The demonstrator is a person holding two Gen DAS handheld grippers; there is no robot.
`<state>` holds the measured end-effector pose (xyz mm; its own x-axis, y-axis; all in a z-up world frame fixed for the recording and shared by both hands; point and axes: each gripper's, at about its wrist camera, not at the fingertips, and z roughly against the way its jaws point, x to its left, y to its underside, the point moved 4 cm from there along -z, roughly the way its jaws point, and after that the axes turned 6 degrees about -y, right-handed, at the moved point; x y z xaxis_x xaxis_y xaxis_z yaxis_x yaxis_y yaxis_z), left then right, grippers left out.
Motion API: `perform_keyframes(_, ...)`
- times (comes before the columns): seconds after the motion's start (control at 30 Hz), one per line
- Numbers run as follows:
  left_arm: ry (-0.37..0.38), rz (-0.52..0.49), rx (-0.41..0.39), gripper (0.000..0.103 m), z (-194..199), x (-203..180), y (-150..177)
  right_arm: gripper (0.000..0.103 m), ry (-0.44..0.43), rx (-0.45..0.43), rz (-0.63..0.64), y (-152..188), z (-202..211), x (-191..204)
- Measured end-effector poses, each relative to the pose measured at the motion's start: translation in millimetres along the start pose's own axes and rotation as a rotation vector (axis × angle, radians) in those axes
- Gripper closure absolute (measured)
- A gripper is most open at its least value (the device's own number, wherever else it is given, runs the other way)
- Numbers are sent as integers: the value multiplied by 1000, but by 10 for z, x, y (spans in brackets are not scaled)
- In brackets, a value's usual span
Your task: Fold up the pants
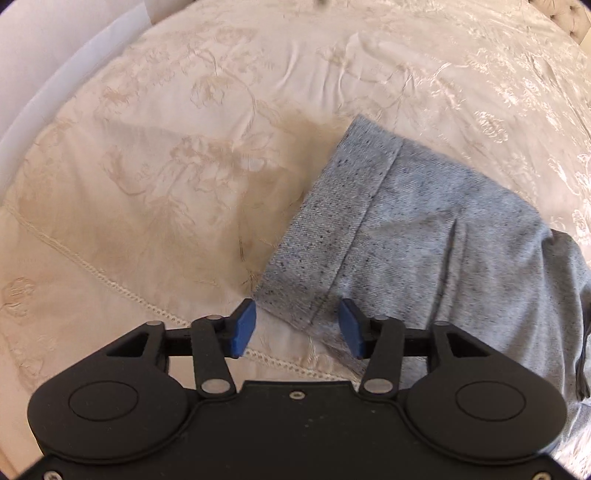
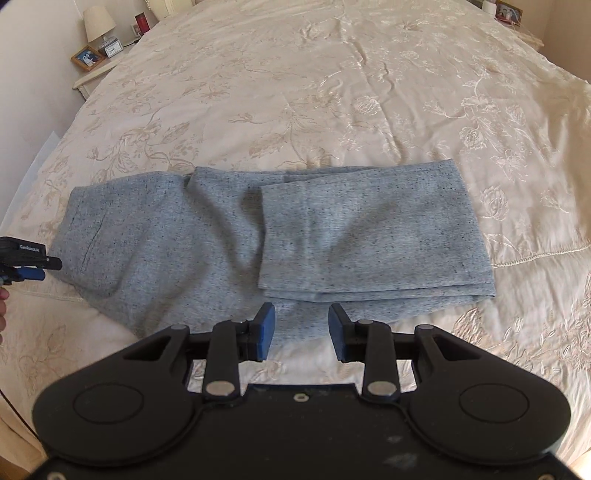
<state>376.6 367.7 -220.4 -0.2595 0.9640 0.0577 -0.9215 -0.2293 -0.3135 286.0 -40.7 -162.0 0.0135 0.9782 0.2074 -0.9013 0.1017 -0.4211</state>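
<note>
Grey speckled pants (image 2: 207,240) lie on the cream bedspread (image 2: 332,92), with the leg ends folded over on the right (image 2: 362,236). In the left wrist view the waistband end (image 1: 369,229) lies just ahead. My left gripper (image 1: 297,326) is open, its blue pads either side of the waistband's near corner, holding nothing. It also shows in the right wrist view (image 2: 26,264) at the pants' left edge. My right gripper (image 2: 301,332) is open and empty, just short of the pants' near edge.
A bedside table (image 2: 96,70) with a lamp (image 2: 96,26), clock and photo frame stands at the far left of the bed. Another photo frame (image 2: 509,11) sits at the far right. The bed's left edge (image 1: 55,85) is near.
</note>
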Motion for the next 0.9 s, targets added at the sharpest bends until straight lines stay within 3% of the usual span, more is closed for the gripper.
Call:
perform_keyframes(0.13, 84, 16, 13, 28, -209, 105, -48, 69, 24, 20, 5, 24, -47, 156)
perform_keyframes(0.3, 181, 49, -4, 18, -343, 183, -75, 69, 47, 53, 13, 66, -99, 313)
perform_keyframes(0.43, 209, 23, -24, 8, -418, 115, -76, 69, 59, 72, 32, 52, -135, 399)
perform_keyframes(0.57, 203, -15, -38, 5, -451, -8, -109, 69, 70, 78, 38, 5, -169, 462)
perform_keyframes(0.67, 247, 1, -46, 20, -418, -13, -117, 69, 74, 82, 33, -21, -181, 471)
perform_keyframes(0.73, 274, 0, -56, 42, -349, -9, -131, 69, 74, 85, 20, -24, -183, 466)
perform_keyframes(0.8, 279, -9, -67, 51, -244, 17, -147, 69, 74, 86, 7, -19, -177, 460)
perform_keyframes(0.83, 270, -15, -78, 63, -178, 14, -146, 69, 74, 86, 5, -13, -172, 453)
perform_keyframes(0.9, 252, -24, -109, 68, -11, 2, -152, 69, 74, 85, 8, -1, -164, 451)
